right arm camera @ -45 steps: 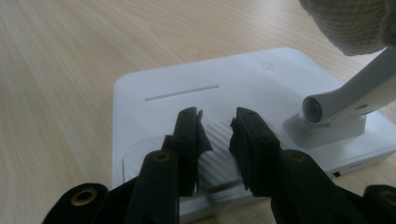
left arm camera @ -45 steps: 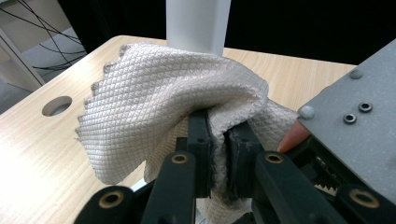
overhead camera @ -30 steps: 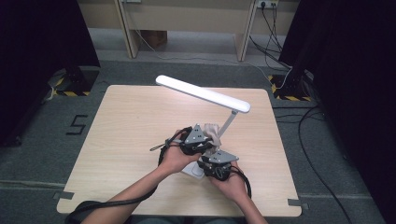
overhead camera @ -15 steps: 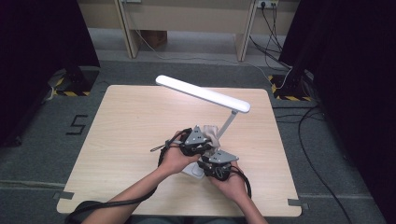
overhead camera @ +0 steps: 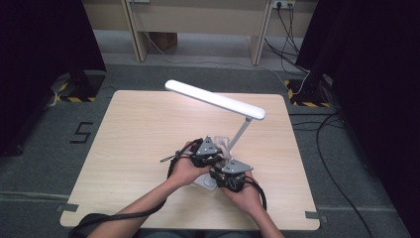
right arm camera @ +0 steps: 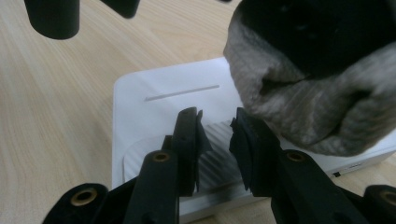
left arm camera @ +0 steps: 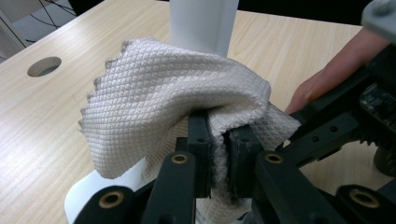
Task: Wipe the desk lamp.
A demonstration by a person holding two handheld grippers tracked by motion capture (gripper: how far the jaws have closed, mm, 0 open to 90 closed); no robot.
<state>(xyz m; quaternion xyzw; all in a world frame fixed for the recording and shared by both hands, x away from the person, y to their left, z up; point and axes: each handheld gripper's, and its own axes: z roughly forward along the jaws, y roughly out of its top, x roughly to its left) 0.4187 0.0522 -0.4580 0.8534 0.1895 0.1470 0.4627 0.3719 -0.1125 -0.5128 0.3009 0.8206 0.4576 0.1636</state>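
Left gripper [left arm camera: 215,140] pinches the cloth [left arm camera: 173,98] against the lamp [overhead camera: 218,99] post, right gripper [right arm camera: 215,133] slightly spread, empty, over the base [right arm camera: 154,93]; hard wiping could tip the lamp.

The high view looks from up above the person's side, forward and down, far enough to see the whole table [overhead camera: 143,134]. The left gripper view sits very close, looking along its jaws at a white cloth [left arm camera: 173,93] and the lamp [left arm camera: 201,23] post. The right gripper view is just as close (it looks down at the lamp's flat white base [right arm camera: 159,98]). All three views share the lamp [overhead camera: 218,100] and the cloth [overhead camera: 224,145].
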